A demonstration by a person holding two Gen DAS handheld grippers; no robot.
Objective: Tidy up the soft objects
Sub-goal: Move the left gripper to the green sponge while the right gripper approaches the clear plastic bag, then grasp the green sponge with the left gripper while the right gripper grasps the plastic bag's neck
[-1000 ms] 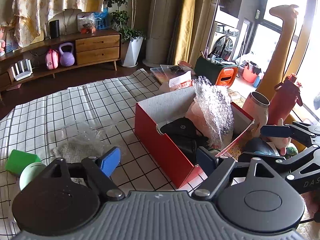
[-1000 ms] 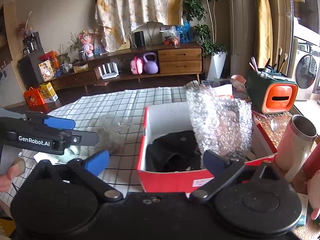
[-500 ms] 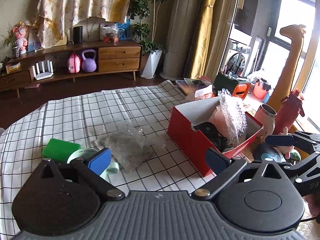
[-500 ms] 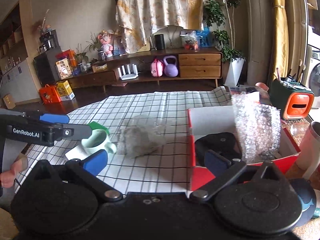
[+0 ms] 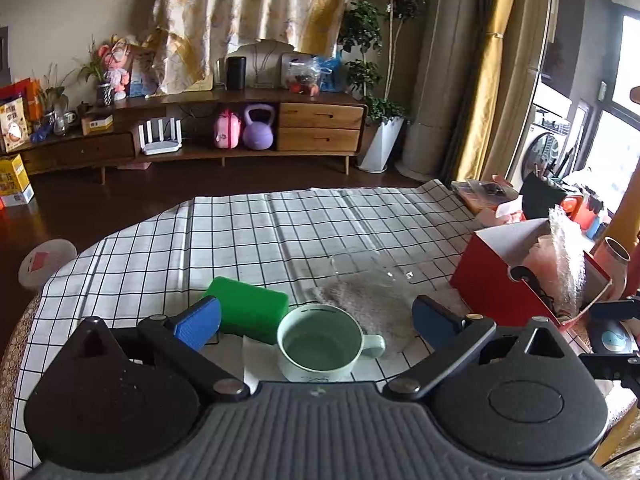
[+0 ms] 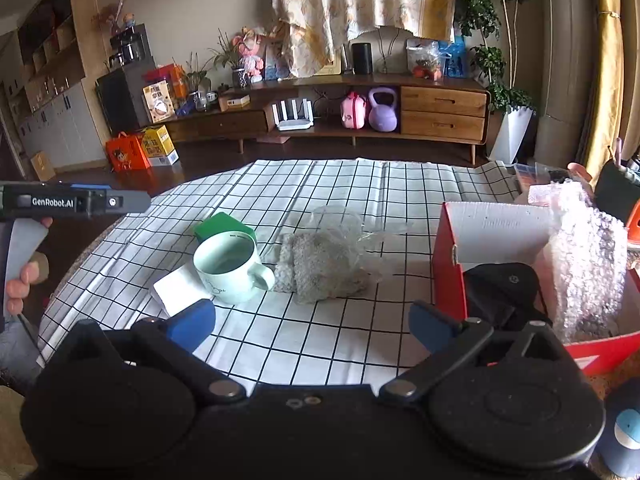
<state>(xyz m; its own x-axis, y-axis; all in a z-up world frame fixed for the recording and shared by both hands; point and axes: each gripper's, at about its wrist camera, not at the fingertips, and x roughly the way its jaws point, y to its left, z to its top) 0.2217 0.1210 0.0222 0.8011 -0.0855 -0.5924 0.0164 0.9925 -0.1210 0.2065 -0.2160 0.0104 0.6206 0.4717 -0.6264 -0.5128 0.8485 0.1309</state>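
both grippers, left gripper (image 5: 316, 318) and right gripper (image 6: 310, 326), spread wide, nothing gripped. bagged grey fluffy cloth (image 6: 324, 268) mid table (image 6: 360, 188), touching mint mug (image 6: 228, 268); red box (image 6: 450, 264) at right edge.

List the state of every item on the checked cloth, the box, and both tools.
Left tool: open, nothing held.
Right tool: open, nothing held.
Mint mug: upright, on the cloth.
Green block: lying on the cloth behind the mug.
Bagged grey fluffy item: on the cloth, outside the box.
Red box: open, holding a black item and bubble wrap.
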